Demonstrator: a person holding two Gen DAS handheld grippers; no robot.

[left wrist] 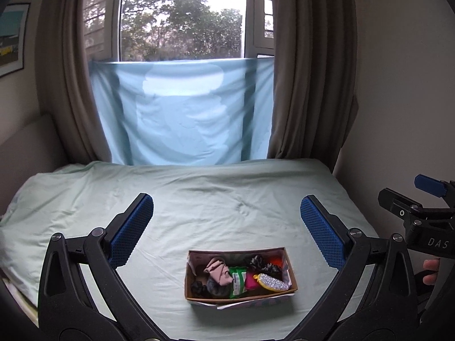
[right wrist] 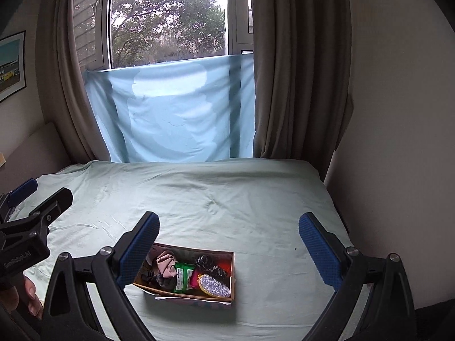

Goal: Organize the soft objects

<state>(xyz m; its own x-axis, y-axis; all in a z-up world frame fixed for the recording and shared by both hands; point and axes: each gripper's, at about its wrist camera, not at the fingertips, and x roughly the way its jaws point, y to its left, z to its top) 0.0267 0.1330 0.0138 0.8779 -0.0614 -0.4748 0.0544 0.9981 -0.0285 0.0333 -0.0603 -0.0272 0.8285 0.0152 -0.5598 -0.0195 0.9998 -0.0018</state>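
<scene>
Both sets of tongs are hovering above the bed (left wrist: 199, 199), and the cardboard box (left wrist: 241, 296) is sitting on the pale green sheet as our landmark. The left tongs (left wrist: 227, 230) are hanging wide apart, gripping nothing, with the box lying below and between their blue pads. The right tongs (right wrist: 227, 244) are also spread wide and empty, and in the right wrist view their left pad is overlapping the box's near-left corner. Inside the box, the soft things are crowding together: a pink folded cloth (left wrist: 218, 273) is lying toward the left half, a green packet (left wrist: 238, 281) is standing at the middle, a silver glittery pouch (left wrist: 273, 282) with a yellow edge is resting at the front right, and a magenta piece (left wrist: 250, 282) is tucked between packet and pouch. Dark bundles (left wrist: 260, 262) are sitting toward the back right, possibly socks or scrunchies, though the view is too small to be sure. Something orange (left wrist: 275, 261) is peeking out at the back right corner. Behind the box, past the far edge of the bed, a light blue sheet (left wrist: 182, 110) is hanging across the window (left wrist: 182, 14), between brown curtains (left wrist: 310, 65).
</scene>
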